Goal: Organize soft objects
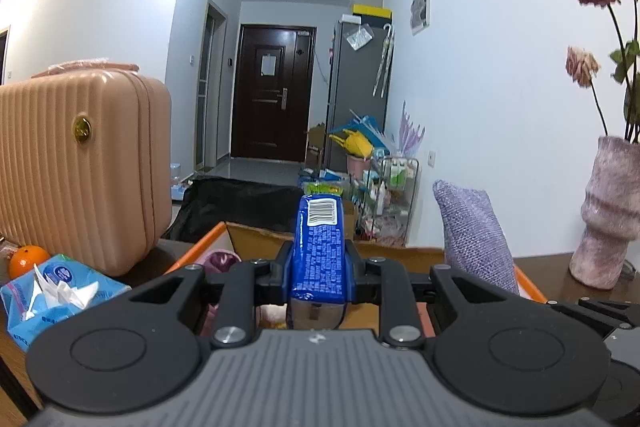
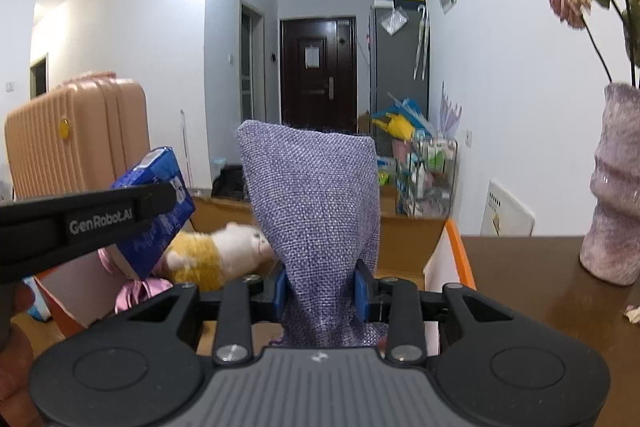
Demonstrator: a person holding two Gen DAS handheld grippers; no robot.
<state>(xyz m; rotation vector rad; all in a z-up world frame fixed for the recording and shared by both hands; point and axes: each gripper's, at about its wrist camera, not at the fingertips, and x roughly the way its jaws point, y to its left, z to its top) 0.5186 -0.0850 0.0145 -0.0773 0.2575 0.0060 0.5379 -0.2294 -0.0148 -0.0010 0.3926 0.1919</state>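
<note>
- Left gripper (image 1: 319, 267): jaws narrow, clamped on both sides of a blue tissue pack (image 1: 319, 247); pack upright between the pads, barcode end at top, held above the cardboard box (image 1: 260, 233).
- Same blue pack in the right wrist view, tilted, with the left gripper's black finger across its face, above the box's left part.
- Right gripper (image 2: 322, 291): jaws narrow, pinching the lower part of a purple woven pouch (image 2: 316, 203); pouch standing up between the blue pads (image 2: 280, 291), wider at the top, gathered below the grip.
- Pouch also in the left wrist view, just right of the left gripper, over the box's right side.
- Cardboard box open, orange-edged flaps, on a dark brown table (image 2: 532, 267).
- Inside the box: a yellow and white plush toy (image 2: 224, 251) lying on its side, a pink fabric item (image 2: 136, 293) beside it.
- Left of the box on the table: an open blue tissue packet (image 1: 60, 287), an orange (image 1: 28, 259), a pink ribbed case (image 1: 80, 167) standing upright.
- Right of the box: a mauve vase (image 1: 608, 215) with dried roses.
</note>
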